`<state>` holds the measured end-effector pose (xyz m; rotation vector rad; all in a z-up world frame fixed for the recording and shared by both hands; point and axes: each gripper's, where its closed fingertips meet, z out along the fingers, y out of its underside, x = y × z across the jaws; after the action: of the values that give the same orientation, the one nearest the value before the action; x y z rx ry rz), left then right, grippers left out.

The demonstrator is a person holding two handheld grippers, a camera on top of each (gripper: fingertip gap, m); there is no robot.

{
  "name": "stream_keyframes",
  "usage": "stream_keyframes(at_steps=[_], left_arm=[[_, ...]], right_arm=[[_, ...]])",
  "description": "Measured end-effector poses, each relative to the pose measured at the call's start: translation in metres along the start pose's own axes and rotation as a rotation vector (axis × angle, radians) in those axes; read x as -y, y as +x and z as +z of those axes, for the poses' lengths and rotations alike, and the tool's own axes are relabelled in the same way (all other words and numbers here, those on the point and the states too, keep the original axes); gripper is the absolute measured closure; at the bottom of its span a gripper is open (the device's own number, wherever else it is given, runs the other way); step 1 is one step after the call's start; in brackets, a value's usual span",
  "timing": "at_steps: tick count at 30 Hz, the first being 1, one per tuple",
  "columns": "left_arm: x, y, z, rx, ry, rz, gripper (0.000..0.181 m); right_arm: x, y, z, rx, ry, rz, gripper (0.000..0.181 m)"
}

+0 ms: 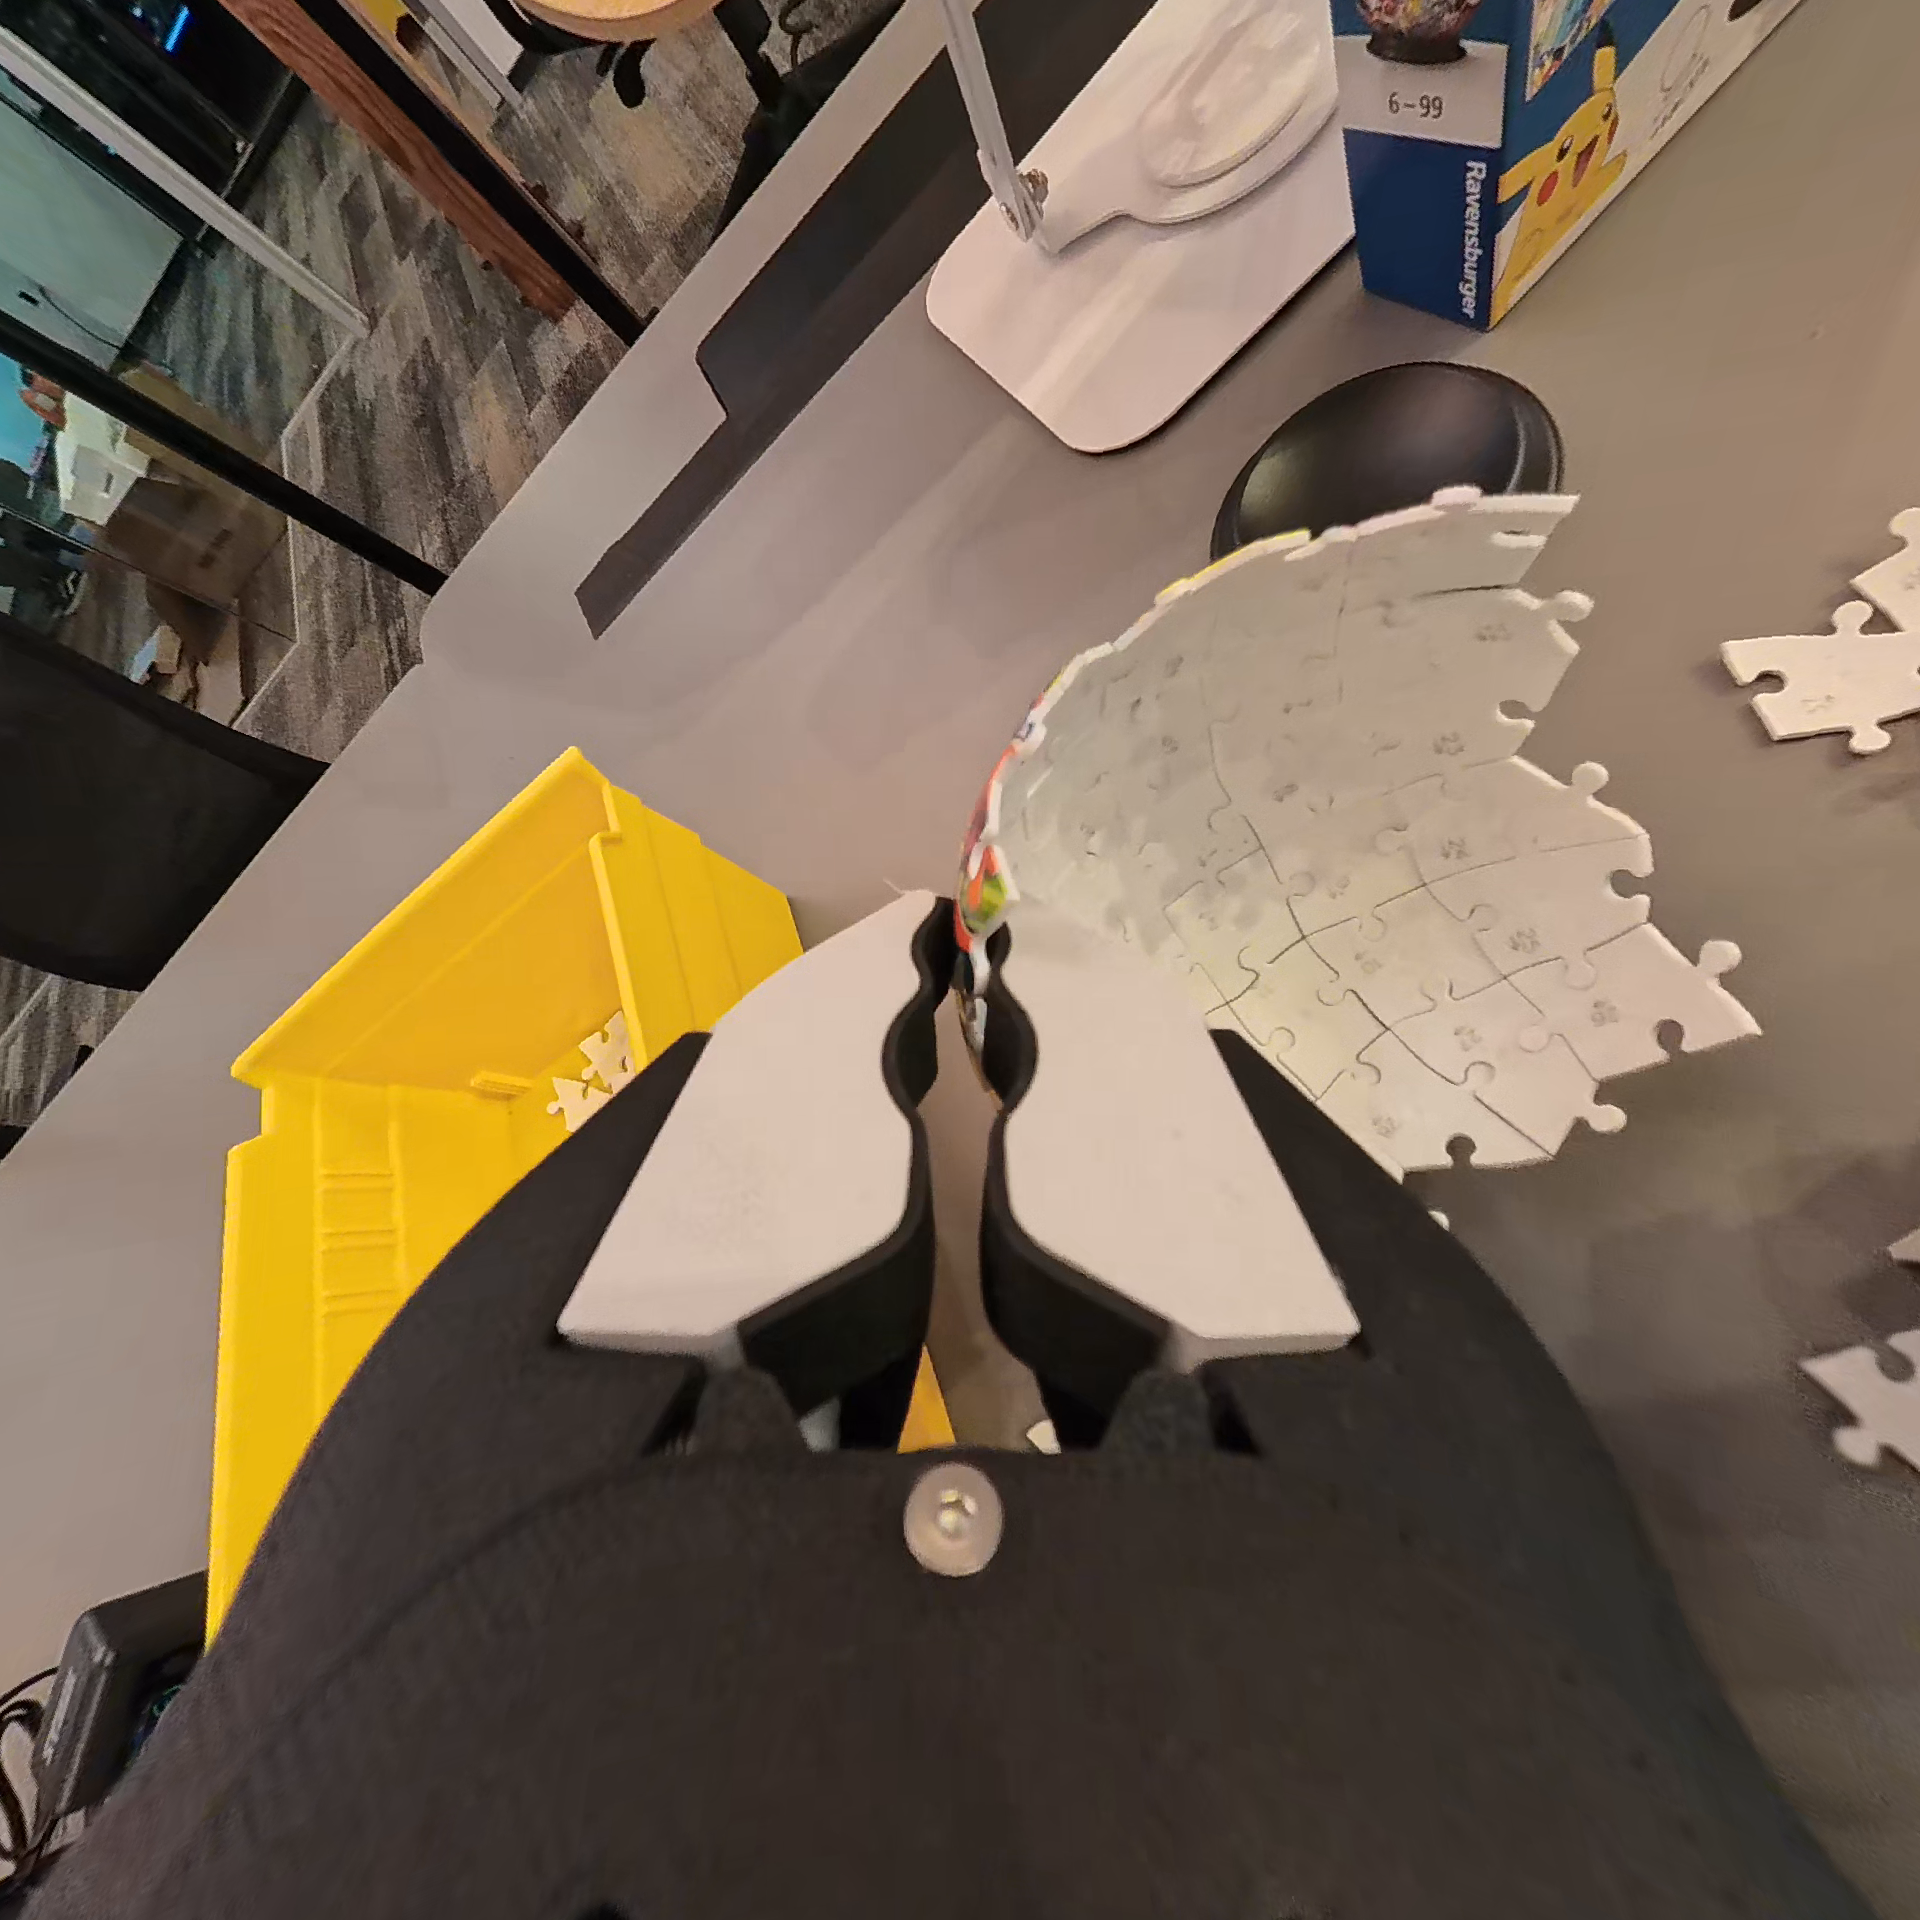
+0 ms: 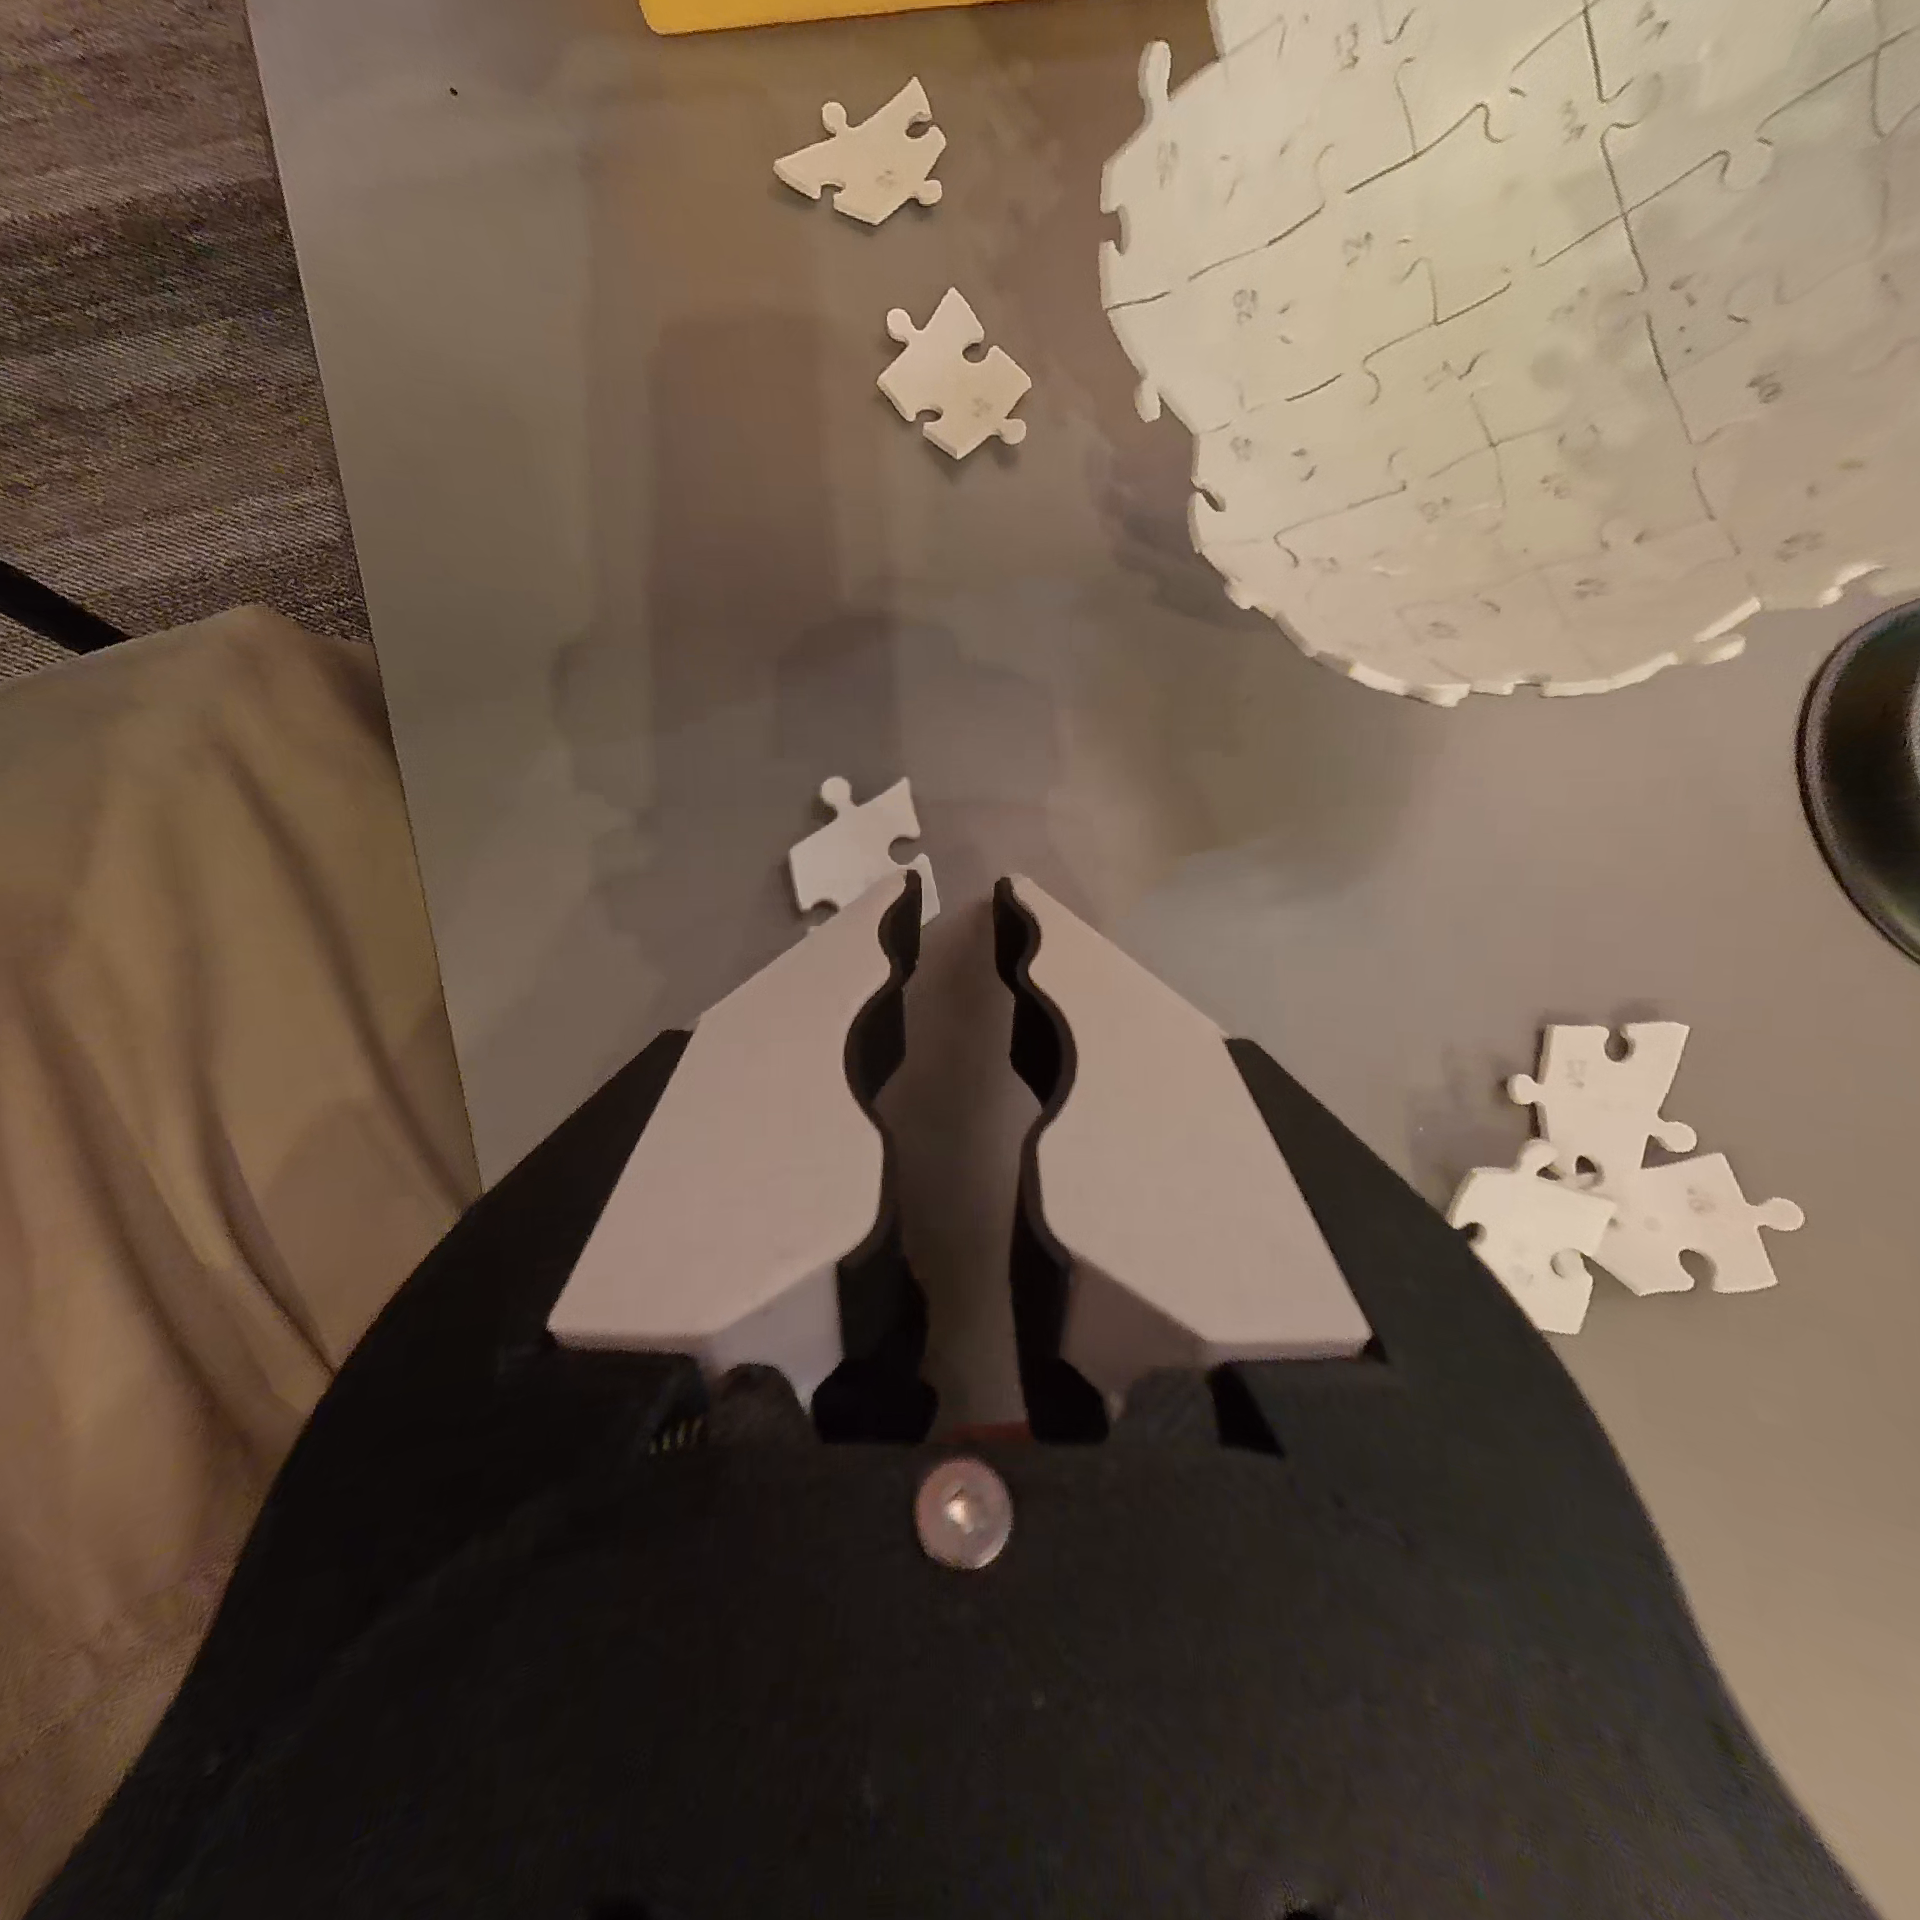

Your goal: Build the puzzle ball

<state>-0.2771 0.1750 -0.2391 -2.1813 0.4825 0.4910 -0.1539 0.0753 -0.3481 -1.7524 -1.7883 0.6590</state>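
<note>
Fingers of your left gripper are clamped on the printed rim of the half-built puzzle ball, which fans out to the right of centre with its white numbered inside facing you. Left of the fingers sits a yellow bin with loose pieces inside. Further up, a black round stand, a white lamp base and the puzzle box fill the upper right. Your right gripper is parted and holds nothing, tips over the grey table; one loose piece lies just beyond its left finger, two more pieces further up, a small pile at lower right.
</note>
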Motion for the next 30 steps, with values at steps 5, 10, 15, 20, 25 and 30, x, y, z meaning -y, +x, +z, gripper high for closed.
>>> stream_keyframes(at_steps=[5,10,15,20,25,30], left_arm=[[-0.001,0.001,0.001,-0.007,-0.010,0.005,0.178],[0.000,0.003,0.002,-0.012,-0.022,0.013,0.178],[0.000,0.004,0.003,-0.018,-0.032,0.014,0.178],[0.001,0.003,0.003,-0.017,-0.031,0.009,0.178],[0.000,0.004,0.004,-0.023,-0.037,0.001,0.178],[0.001,0.007,0.004,-0.030,-0.041,0.005,0.178]], right_arm=[[-0.004,0.000,-0.003,0.012,-0.018,0.002,0.168],[-0.007,-0.002,-0.007,0.040,-0.039,0.002,0.166],[-0.005,0.002,-0.010,0.046,-0.015,0.042,0.160],[0.005,0.025,-0.023,-0.004,0.058,0.113,0.159],[0.009,0.049,-0.033,-0.084,0.099,0.146,0.158],[0.023,0.079,-0.046,-0.181,0.177,0.210,0.156]])
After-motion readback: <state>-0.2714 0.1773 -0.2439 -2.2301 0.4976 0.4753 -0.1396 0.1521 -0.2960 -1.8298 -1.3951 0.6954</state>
